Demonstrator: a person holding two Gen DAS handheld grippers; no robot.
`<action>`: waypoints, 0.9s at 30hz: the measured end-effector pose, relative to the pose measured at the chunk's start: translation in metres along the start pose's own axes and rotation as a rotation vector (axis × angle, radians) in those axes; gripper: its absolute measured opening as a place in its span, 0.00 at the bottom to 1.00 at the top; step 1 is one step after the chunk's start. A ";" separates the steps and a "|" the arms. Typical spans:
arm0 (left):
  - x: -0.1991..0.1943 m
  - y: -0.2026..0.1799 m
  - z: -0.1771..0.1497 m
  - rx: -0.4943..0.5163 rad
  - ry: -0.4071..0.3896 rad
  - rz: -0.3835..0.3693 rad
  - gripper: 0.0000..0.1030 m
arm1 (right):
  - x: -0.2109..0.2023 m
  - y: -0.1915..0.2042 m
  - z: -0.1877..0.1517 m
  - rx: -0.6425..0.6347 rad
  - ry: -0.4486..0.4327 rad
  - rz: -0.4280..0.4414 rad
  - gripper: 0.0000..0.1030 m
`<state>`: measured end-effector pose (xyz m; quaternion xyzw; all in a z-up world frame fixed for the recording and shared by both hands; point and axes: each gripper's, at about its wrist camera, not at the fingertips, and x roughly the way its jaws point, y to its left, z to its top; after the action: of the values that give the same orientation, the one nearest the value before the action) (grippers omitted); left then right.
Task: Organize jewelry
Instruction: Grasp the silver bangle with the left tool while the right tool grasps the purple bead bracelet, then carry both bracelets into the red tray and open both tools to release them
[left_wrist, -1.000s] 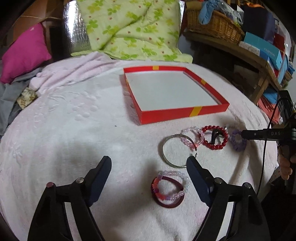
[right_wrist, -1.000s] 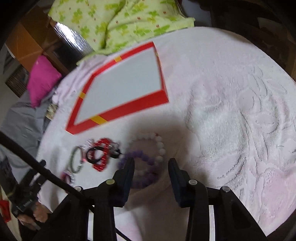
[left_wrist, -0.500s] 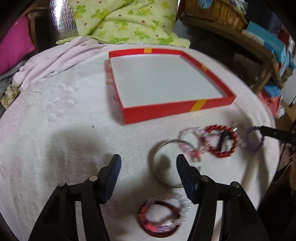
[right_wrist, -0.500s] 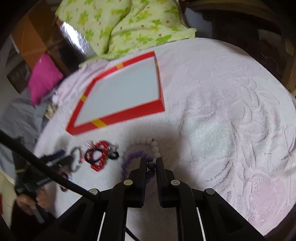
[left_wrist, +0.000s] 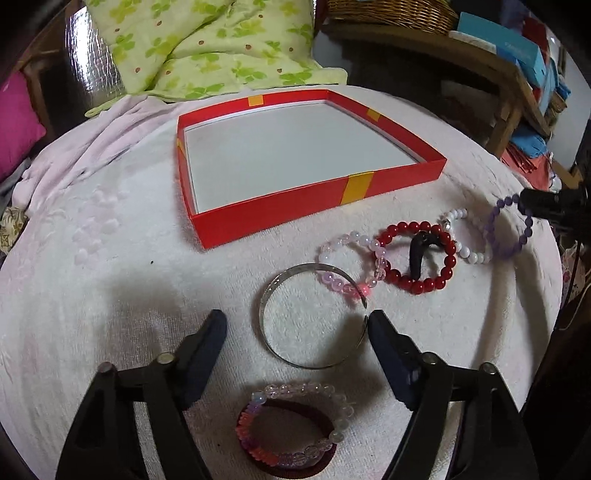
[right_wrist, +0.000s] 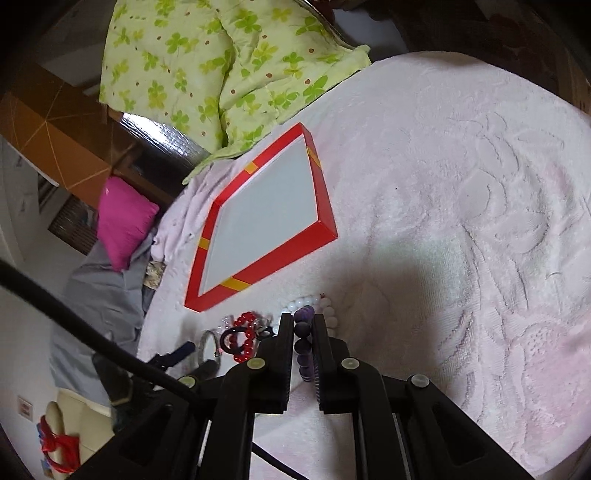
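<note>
Clamping the purple bead bracelet (right_wrist: 303, 332), the right gripper (right_wrist: 302, 326) sits beside the red box (right_wrist: 325, 236)

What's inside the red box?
Nothing that shows. The red box has a bare white floor in both views. Only a thin strip behind its near wall is hidden. All the bracelets lie outside on the towel.

Black left gripper (left_wrist: 295, 328) and right gripper (right_wrist: 303, 325), 2 dark-padded fingers each, silver screws.

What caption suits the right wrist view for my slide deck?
Right gripper shut on a purple bead bracelet, with the empty red tray ahead on the pink blanket.
</note>
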<state>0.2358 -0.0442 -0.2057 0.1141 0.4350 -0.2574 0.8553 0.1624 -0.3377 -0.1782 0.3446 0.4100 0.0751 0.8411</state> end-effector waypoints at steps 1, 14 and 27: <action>0.000 0.000 0.000 0.001 0.002 -0.008 0.60 | -0.001 -0.001 0.000 0.003 -0.003 0.007 0.10; -0.051 0.020 0.014 -0.049 -0.180 -0.005 0.59 | 0.020 0.044 0.041 -0.024 -0.079 0.127 0.10; 0.005 0.024 0.115 -0.113 -0.165 0.077 0.59 | 0.113 0.082 0.107 -0.007 -0.059 0.136 0.10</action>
<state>0.3297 -0.0732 -0.1417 0.0607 0.3721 -0.2081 0.9025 0.3280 -0.2854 -0.1527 0.3707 0.3605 0.1232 0.8470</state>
